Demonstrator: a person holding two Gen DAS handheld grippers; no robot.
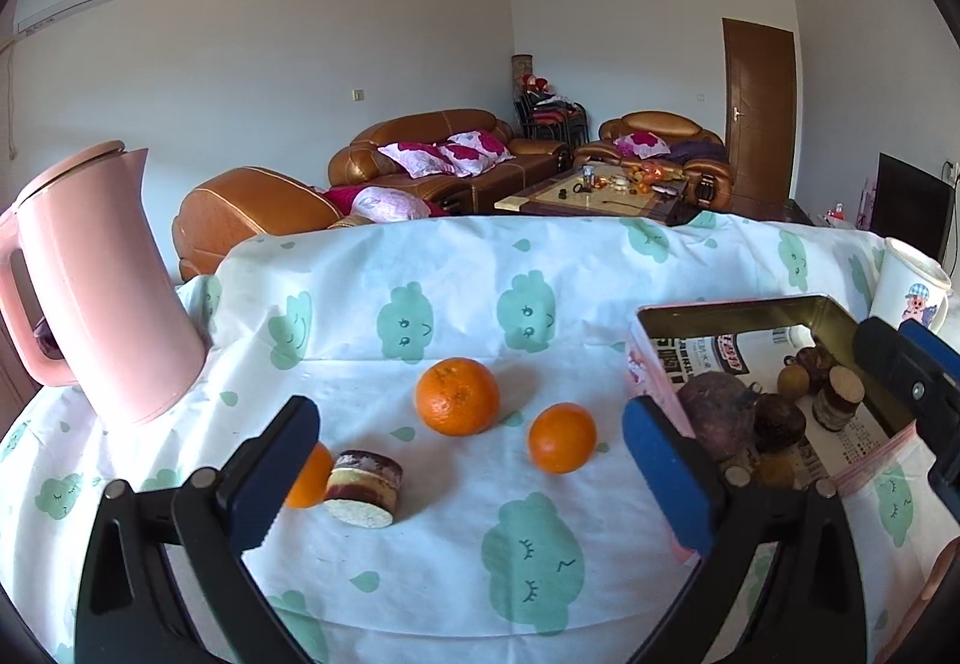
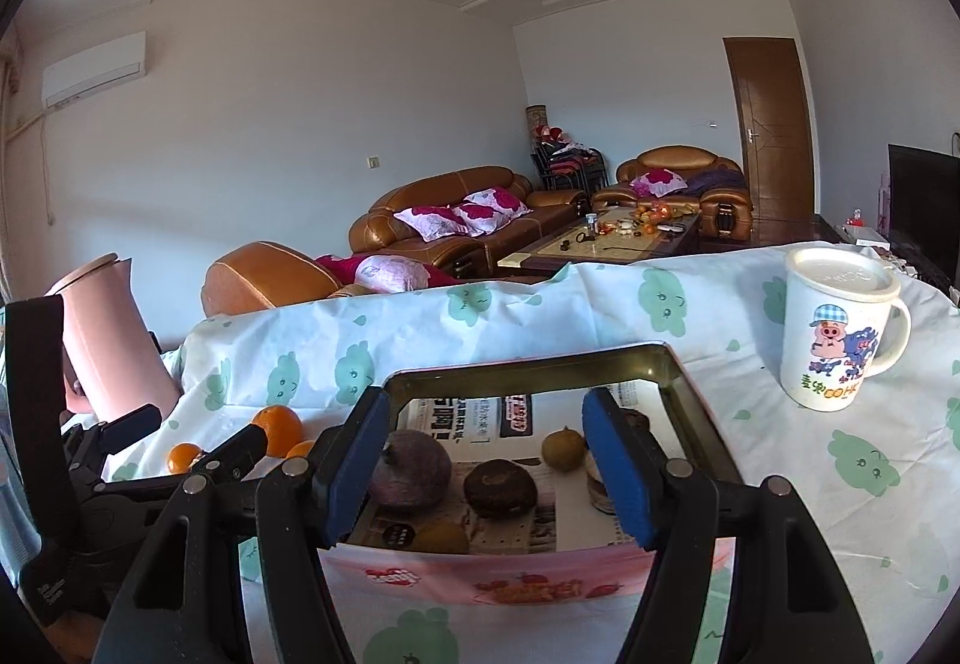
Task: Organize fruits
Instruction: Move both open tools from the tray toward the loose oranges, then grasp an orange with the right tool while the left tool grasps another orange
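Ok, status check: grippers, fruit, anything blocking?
Left gripper open, empty, over the oranges. Right gripper open, empty, above the tin box. Three oranges and a cut cylindrical piece outside the box. Nothing blocking.

A third orange [image 1: 309,475] is half hidden behind the left gripper's finger [image 1: 273,475]; the tin's [image 2: 675,370] newspaper print is unreadable.
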